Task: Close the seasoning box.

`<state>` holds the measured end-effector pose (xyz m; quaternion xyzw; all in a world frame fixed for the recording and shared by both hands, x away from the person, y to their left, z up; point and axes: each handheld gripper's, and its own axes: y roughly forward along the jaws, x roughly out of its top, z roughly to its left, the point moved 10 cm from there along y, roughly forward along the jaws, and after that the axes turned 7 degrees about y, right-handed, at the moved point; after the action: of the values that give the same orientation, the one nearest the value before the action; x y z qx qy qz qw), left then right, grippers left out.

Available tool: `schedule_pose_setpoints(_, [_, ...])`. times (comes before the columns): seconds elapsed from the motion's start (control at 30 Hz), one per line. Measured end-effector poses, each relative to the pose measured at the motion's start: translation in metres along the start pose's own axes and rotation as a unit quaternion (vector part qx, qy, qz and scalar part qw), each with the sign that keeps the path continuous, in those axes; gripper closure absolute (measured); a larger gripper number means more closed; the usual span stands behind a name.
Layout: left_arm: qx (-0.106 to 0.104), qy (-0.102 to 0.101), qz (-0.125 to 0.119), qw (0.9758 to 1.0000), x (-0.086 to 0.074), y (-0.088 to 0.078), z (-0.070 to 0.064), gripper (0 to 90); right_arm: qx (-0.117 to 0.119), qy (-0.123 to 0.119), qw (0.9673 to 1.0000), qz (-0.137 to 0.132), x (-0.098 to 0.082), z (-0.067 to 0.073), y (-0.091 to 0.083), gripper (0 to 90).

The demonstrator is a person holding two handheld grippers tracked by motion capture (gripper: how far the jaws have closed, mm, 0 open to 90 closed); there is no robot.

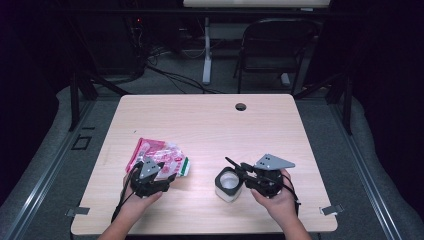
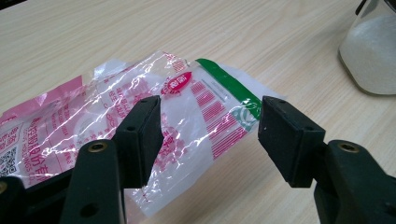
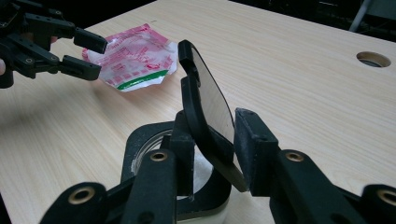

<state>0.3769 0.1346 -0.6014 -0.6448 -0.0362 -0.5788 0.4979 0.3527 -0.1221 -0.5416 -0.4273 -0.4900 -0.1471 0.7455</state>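
A crumpled clear plastic bag (image 1: 157, 155) with pink print and a green strip lies flat on the wooden table (image 1: 210, 125). My left gripper (image 1: 167, 170) hovers at its near edge, and the left gripper view has the jaws (image 2: 210, 126) standing wide open over the bag (image 2: 187, 107), not pinching it. A black-collared jar (image 1: 229, 185) of white powder stands to the right. Its black hinged lid (image 3: 210, 102) stands upright between the jaws of my right gripper (image 3: 215, 140), which are wider than the thin lid. The right gripper view also has the bag (image 3: 135, 56) and left gripper (image 3: 86, 53) farther off.
A round cable hole (image 1: 241, 106) sits near the table's far edge. A folding chair (image 1: 275, 45) and cables stand on the floor beyond the table. The jar (image 2: 371, 51) is at the top right corner of the left gripper view.
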Motion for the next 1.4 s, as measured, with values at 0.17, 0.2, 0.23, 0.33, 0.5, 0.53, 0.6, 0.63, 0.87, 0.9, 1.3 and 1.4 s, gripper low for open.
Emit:
schedule_pose_setpoints(0.17, [0.0,-0.001,0.001,1.0,0.0,0.001,0.0,39.9,0.004,0.0,1.0,-0.001,-0.001,0.004,0.002,66.2])
schedule_pose_setpoints(0.2, [0.0,-0.003,0.001,1.0,0.0,0.001,0.0,39.9,0.005,-0.002,1.0,-0.001,-0.001,0.004,0.002,65.7])
schedule_pose_setpoints(0.23, [0.0,-0.002,0.001,1.0,0.0,0.001,0.0,39.9,0.004,-0.005,1.0,0.0,-0.001,0.005,0.002,65.0])
schedule_pose_setpoints(0.33, [0.001,-0.002,0.0,1.0,0.0,0.001,0.001,39.9,0.003,-0.011,0.9999,0.004,-0.002,0.006,0.003,63.8])
schedule_pose_setpoints(0.5, [0.003,-0.004,0.0,1.0,0.0,0.001,0.002,39.9,0.003,-0.013,0.9999,0.005,-0.003,0.009,0.004,61.7])
schedule_pose_setpoints(0.53, [0.003,-0.004,0.0,1.0,0.0,0.001,0.002,39.9,0.003,-0.014,0.9999,0.005,-0.003,0.009,0.004,61.4])
schedule_pose_setpoints(0.6, [0.003,-0.004,0.001,1.0,0.0,0.001,0.002,39.9,0.003,-0.013,0.9999,0.005,-0.003,0.01,0.005,60.6])
schedule_pose_setpoints(0.63, [0.003,-0.004,0.001,1.0,0.0,0.001,0.002,39.9,0.003,-0.013,0.9999,0.005,-0.003,0.01,0.005,60.2])
schedule_pose_setpoints(0.87, [0.004,-0.005,0.002,1.0,-0.001,0.001,0.003,39.9,0.009,-0.013,0.9999,0.008,-0.004,0.013,0.006,56.8])
schedule_pose_setpoints(0.9, [0.004,-0.005,0.002,1.0,-0.001,0.001,0.003,39.9,0.008,-0.012,0.9999,0.005,-0.003,0.013,0.006,56.5])
schedule_pose_setpoints(1.3, [0.005,-0.005,0.002,1.0,-0.001,0.001,0.003,39.9,0.014,-0.011,0.9998,0.003,-0.002,0.016,0.006,52.9])
schedule_pose_setpoints(1.4, [0.004,-0.005,0.002,1.0,-0.001,0.001,0.003,39.9,0.014,-0.013,0.9998,0.004,-0.002,0.016,0.006,52.8])
